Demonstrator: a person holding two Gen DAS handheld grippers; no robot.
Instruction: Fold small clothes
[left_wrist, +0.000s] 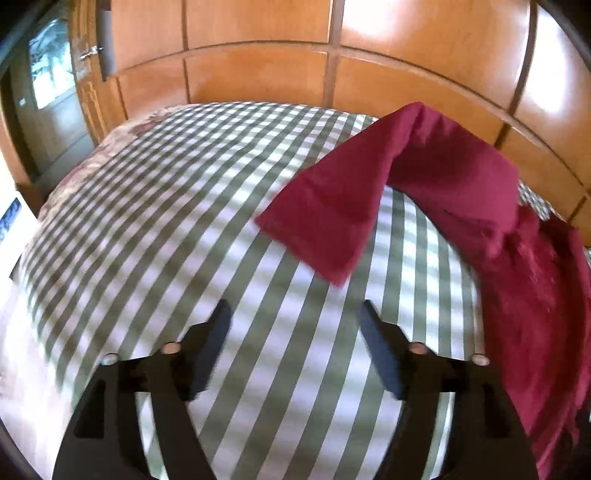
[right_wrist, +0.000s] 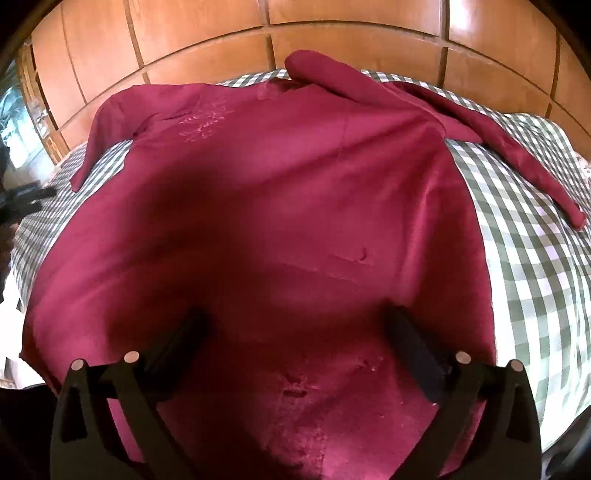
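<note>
Right wrist view alone shows the whole dark red long-sleeved garment (right_wrist: 280, 206), collar pointing away lengthwise, on the green-checked bedcover (right_wrist: 524, 236); both the left gripper (left_wrist: 295, 314) and right gripper (right_wrist: 295, 325) gape wide, empty.

The garment (right_wrist: 280, 206) lies spread on the bed (right_wrist: 524, 236) directly under and ahead of the right gripper (right_wrist: 295, 325), one sleeve (right_wrist: 517, 155) reaching out to its right, while the left gripper (left_wrist: 295, 314) hangs over bare bedding with the garment to its right, wooden panelling (left_wrist: 258, 48) behind.
</note>
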